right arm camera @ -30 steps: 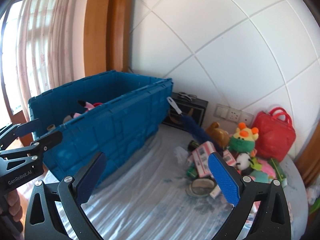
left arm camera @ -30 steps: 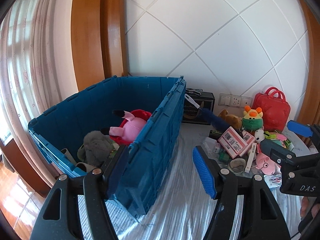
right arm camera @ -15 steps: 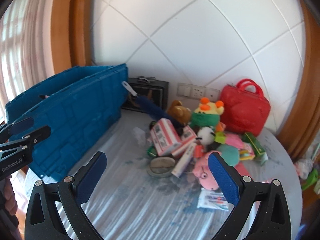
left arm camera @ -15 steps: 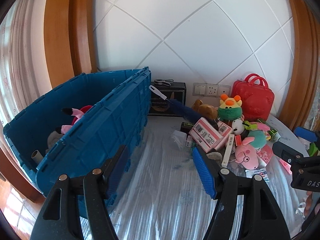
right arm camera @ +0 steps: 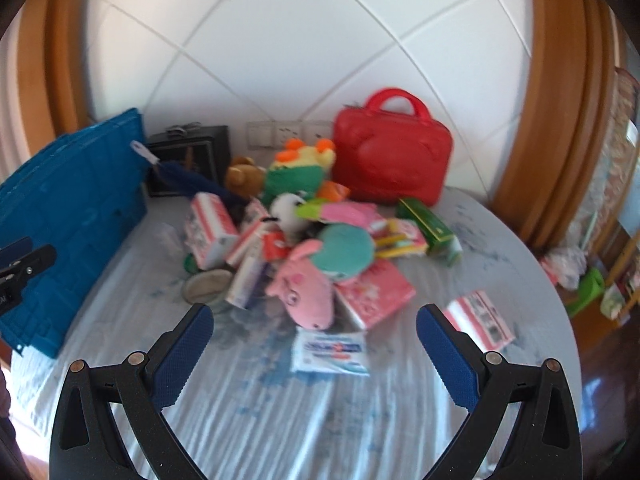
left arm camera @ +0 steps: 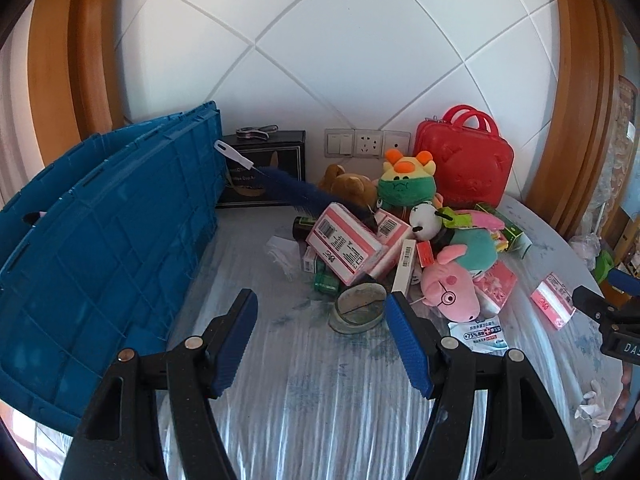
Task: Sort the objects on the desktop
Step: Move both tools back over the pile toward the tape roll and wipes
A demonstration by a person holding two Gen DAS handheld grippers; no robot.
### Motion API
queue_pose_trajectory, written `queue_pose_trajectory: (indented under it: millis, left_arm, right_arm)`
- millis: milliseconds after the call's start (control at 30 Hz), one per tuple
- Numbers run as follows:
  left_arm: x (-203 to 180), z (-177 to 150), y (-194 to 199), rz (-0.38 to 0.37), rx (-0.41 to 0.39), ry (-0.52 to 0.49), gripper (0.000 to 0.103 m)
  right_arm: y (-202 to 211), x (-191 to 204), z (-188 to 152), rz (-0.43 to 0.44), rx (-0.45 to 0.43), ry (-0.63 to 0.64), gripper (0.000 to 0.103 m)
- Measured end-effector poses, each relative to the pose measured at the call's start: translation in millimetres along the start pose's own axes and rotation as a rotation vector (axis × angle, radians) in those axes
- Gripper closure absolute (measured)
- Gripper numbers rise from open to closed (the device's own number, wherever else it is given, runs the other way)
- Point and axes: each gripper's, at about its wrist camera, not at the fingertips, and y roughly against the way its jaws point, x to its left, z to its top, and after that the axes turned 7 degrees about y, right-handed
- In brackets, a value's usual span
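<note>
While both tongs, left gripper (left arm camera: 320, 336) and right gripper (right arm camera: 314, 350), gape released: heap (left arm camera: 400, 248) mid-table tangled; grabbing pig plush (right arm camera: 306, 282) risks dragging neighbours off.

White quilted wall panel (left arm camera: 360, 40), wall sockets (left arm camera: 367, 143), wooden trim (left arm camera: 576, 100), striped tablecloth (left arm camera: 320, 400)

The left tool (left arm camera: 322, 320) has black, matte, forked arms with cut-out slots, silver round screws at the joints and ribbed blue pads (left arm camera: 408, 344). The right tool (right arm camera: 314, 344) matches: black frame, silver screws, textured blue pads (right arm camera: 182, 360).
</note>
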Motion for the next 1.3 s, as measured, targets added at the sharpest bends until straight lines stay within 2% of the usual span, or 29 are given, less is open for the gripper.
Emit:
queue_pose_trajectory:
  millis: [300, 500, 733, 933, 1067, 1133, 1300]
  left_arm:
    - [-22.4, -11.7, -62.6, -0.001, 0.093, -0.051, 0.037]
    - [-27.1, -21.0, -116.6, -0.008, 0.201, -0.082, 0.037]
    - [-26.0, -31.8, -180.6, 0.012, 0.304, -0.114, 0.037]
    - [-15.4, -30.7, -242.3, 0.053, 0.374, -0.091, 0.037]
    - [-3.7, -36.6, -273.9, 0.105, 0.45, -0.069, 0.037]
    - [4.6, -39.7, -272.6, 0.102, 0.465, -0.036, 0.037]
    - [20.7, -52.5, -250.5, 0.158, 0.511, -0.022, 0.037]
  right_arm:
    - [-42.2, -78.1, -39.2, -0.083, 0.131, -0.122, 0.0]
    - [-73.5, -100.1, -59.6, -0.099, 0.215, -0.159, 0.0]
    - [-114.6, -95.5, -65.0, -0.082, 0.292, -0.166, 0.0]
    - [-154.3, -81.9, -66.4, -0.058, 0.364, -0.148, 0.0]
    - [-175.1, -72.0, -67.7, -0.045, 0.402, -0.135, 0.0]
    - [-182.8, -66.3, -68.0, -0.033, 0.413, -0.126, 0.0]
    - [-191.6, -51.8, -67.6, 0.0, 0.423, -0.106, 0.0]
